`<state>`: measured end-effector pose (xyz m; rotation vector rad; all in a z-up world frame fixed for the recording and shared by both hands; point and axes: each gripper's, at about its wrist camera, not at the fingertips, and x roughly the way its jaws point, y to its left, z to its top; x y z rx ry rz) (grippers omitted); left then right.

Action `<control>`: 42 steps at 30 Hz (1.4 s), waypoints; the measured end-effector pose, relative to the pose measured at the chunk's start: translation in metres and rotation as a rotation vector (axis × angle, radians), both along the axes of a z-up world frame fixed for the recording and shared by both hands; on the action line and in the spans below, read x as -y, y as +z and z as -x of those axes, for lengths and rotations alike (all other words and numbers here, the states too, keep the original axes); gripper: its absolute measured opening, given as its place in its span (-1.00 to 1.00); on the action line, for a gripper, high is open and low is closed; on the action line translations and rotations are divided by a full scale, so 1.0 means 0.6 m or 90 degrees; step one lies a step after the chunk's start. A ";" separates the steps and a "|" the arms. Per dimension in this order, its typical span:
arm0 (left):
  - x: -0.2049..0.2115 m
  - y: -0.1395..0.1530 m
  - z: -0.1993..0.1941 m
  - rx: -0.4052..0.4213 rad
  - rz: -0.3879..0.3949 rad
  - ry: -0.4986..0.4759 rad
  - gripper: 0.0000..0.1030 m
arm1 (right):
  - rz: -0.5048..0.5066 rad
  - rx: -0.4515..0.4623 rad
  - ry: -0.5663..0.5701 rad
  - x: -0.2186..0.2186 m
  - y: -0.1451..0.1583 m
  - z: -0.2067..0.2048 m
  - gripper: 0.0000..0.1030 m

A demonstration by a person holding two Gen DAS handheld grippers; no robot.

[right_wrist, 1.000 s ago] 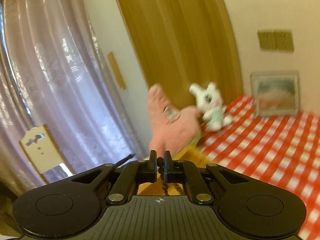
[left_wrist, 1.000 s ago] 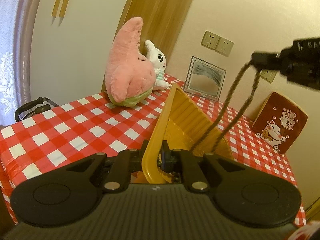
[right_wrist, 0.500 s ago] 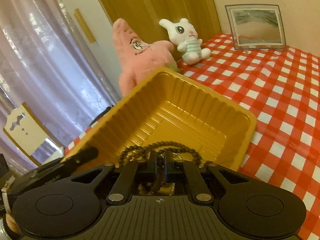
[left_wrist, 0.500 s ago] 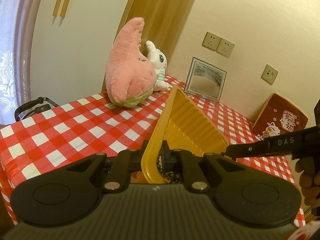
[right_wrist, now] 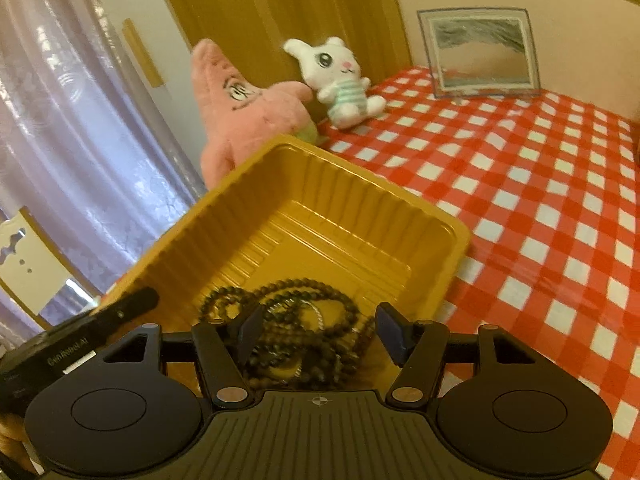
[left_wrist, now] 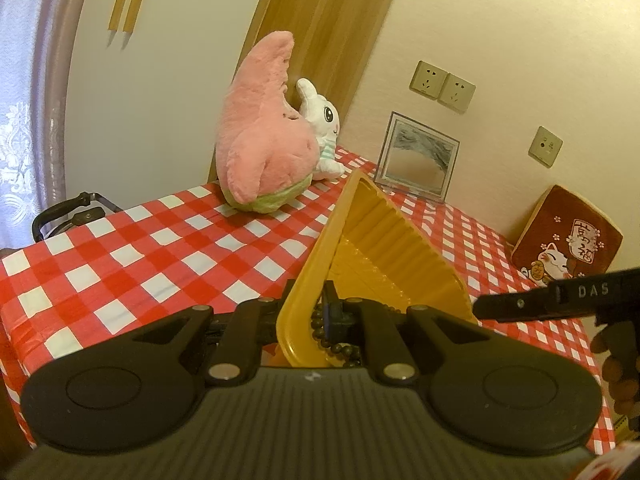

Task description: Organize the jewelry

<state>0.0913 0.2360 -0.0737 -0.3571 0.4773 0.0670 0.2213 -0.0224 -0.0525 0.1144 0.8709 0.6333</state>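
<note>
A yellow plastic tray [right_wrist: 320, 216] sits on the red-and-white checked table, tilted up at its near side. My left gripper [left_wrist: 316, 314] is shut on the tray's near rim [left_wrist: 304, 280]. A dark bead necklace [right_wrist: 296, 320] lies coiled in the tray's near end, with a thin silver chain among the beads; a few beads [left_wrist: 332, 344] show in the left wrist view. My right gripper [right_wrist: 320, 332] is open just above the necklace, its jaws wide apart and holding nothing. It also shows at the right edge of the left wrist view [left_wrist: 560, 298].
A pink star plush [right_wrist: 244, 104] and a white rabbit plush [right_wrist: 340, 76] stand at the table's back by the wooden door. A framed picture [right_wrist: 480, 52] leans on the wall. A red lucky-cat cushion [left_wrist: 568, 236] stands at the right. A chair [left_wrist: 68, 212] is off the left edge.
My right gripper came down from high above with the bead necklace, lowered it into the tray and opened. The necklace now lies in the tray. My left gripper has not moved.
</note>
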 end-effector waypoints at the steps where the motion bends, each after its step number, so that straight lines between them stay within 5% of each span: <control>1: -0.001 -0.001 -0.001 -0.001 0.002 0.002 -0.81 | 0.001 -0.004 -0.005 0.005 -0.003 0.000 0.21; 32: -0.059 -0.078 -0.009 -0.092 0.101 0.053 -0.74 | 0.042 -0.041 -0.057 0.012 -0.030 0.022 0.32; 34: -0.059 -0.080 -0.008 -0.095 0.100 0.057 -0.61 | 0.050 -0.039 -0.061 0.005 -0.031 0.026 0.34; 36: -0.061 -0.081 -0.005 -0.099 0.102 0.067 -0.24 | 0.060 -0.033 -0.070 -0.002 -0.032 0.031 0.35; 42: -0.080 -0.082 0.013 -0.105 0.111 0.081 -0.10 | 0.065 -0.028 -0.094 -0.016 -0.036 0.046 0.36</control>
